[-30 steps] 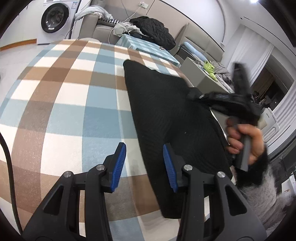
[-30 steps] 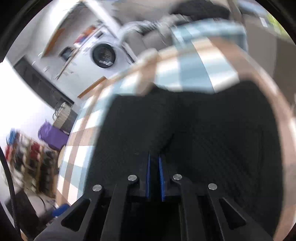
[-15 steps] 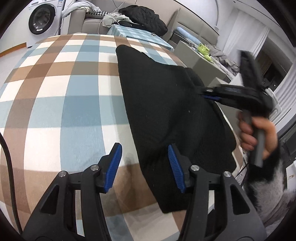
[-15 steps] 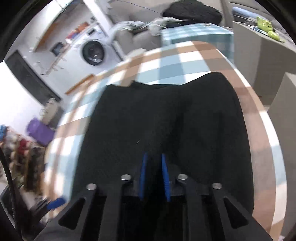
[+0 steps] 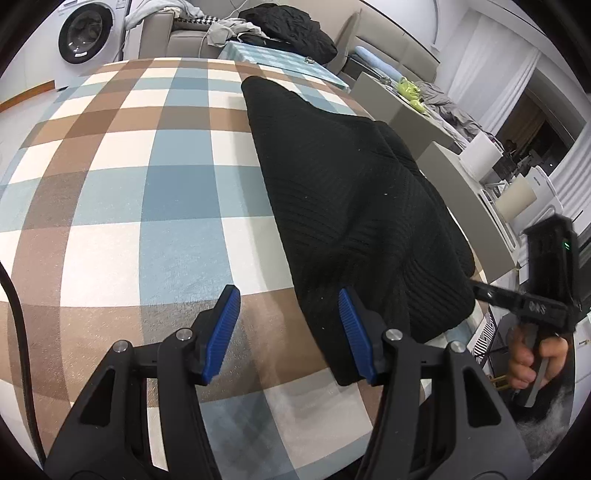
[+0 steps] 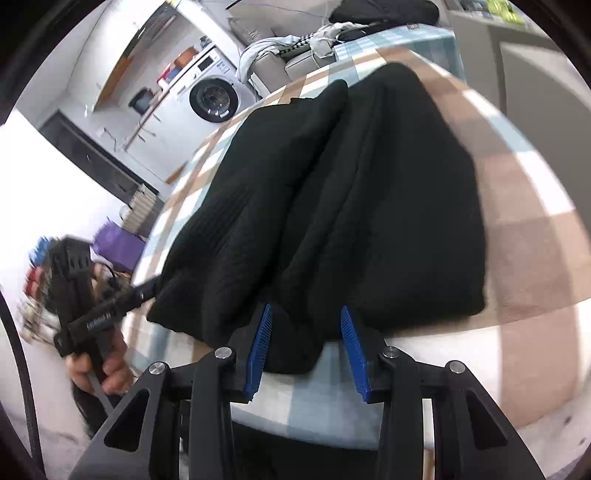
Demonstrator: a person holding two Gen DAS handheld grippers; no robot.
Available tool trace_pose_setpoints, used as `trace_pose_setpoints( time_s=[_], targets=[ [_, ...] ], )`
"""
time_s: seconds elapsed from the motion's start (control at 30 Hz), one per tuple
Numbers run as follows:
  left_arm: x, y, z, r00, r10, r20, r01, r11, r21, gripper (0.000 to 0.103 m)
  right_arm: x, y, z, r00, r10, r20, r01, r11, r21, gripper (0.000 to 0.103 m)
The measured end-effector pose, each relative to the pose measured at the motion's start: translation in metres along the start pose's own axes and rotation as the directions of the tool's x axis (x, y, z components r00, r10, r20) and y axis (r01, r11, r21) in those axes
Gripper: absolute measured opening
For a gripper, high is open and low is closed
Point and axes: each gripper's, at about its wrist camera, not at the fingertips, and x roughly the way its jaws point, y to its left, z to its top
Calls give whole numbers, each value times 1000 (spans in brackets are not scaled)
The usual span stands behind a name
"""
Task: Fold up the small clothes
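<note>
A black ribbed knit garment (image 5: 347,192) lies folded lengthwise on the checked tablecloth (image 5: 147,184); it also shows in the right wrist view (image 6: 354,192). My left gripper (image 5: 290,332) is open just above the cloth, its right pad at the garment's near left edge. My right gripper (image 6: 306,350) is open, its blue pads either side of the garment's near hem without gripping it. The right gripper also shows in the left wrist view (image 5: 480,290) at the garment's right corner.
A washing machine (image 5: 86,35) stands beyond the table. A sofa with piled clothes (image 5: 280,27) is behind it. Grey furniture (image 5: 406,107) stands close on the right of the table. The table's near edge (image 6: 332,428) is just below my right gripper.
My right gripper has opened and let go of the garment, then drawn back to its near hem. The garment now lies flat, folded over. My left gripper stayed open, shifting slightly.
</note>
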Motion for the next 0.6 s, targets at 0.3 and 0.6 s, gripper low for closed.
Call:
trace_pose_setpoints(
  time_s=[0.3, 0.6],
  targets=[
    [-15, -3, 2, 999, 10, 34, -10, 1000, -1, 53, -19, 31, 37, 988, -84, 126, 103, 983, -152, 4],
    [-10, -14, 9, 1000, -1, 27, 0, 1000, 14, 53, -27, 0, 42, 963, -248, 101, 260, 957, -131, 32]
  ],
)
